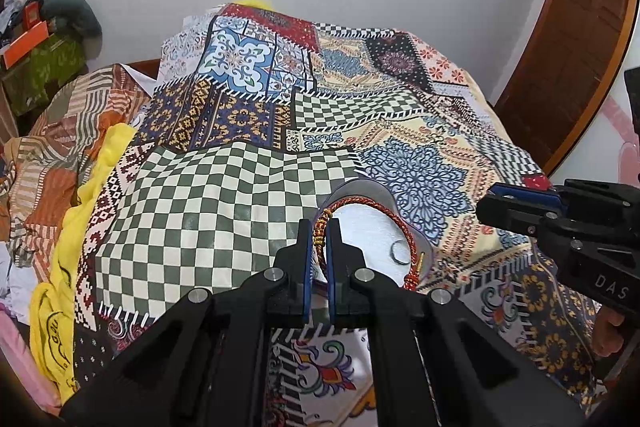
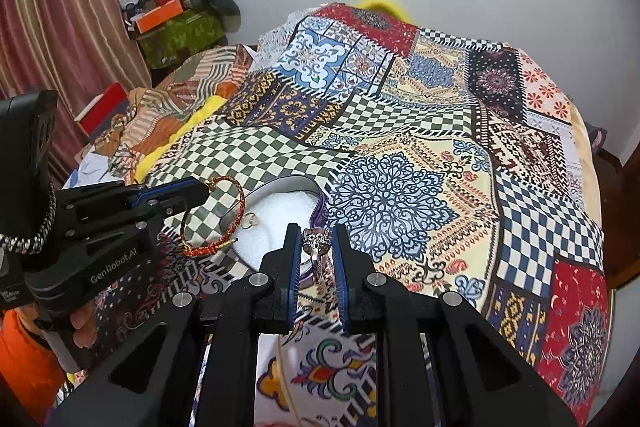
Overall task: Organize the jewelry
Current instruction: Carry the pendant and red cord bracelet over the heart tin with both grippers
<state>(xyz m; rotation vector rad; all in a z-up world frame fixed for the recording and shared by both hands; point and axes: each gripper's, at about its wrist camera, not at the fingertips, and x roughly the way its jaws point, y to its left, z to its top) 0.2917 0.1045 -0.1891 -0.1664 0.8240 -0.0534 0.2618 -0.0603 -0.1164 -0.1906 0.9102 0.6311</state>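
Note:
My left gripper (image 1: 319, 227) is shut on a red and gold braided bracelet (image 1: 400, 227) and holds it over an open heart-shaped jewelry box (image 1: 366, 227) with a white lining. The bracelet (image 2: 216, 247) hangs from the left gripper (image 2: 206, 193) in the right wrist view. A small silver ring (image 1: 399, 251) lies in the box; it also shows in the right wrist view (image 2: 250, 219). My right gripper (image 2: 316, 239) is shut on a silver ring with a large stone (image 2: 316, 241), just in front of the box (image 2: 280, 219). The right gripper (image 1: 486, 207) shows to the right of the box.
The box sits on a bed covered with a patchwork-patterned sheet (image 2: 400, 155). A yellow cloth (image 1: 64, 267) and striped bedding (image 1: 52, 147) lie at the left. A cluttered green-covered stand (image 2: 180, 31) is by the far wall. A wooden door (image 1: 568, 59) is at the right.

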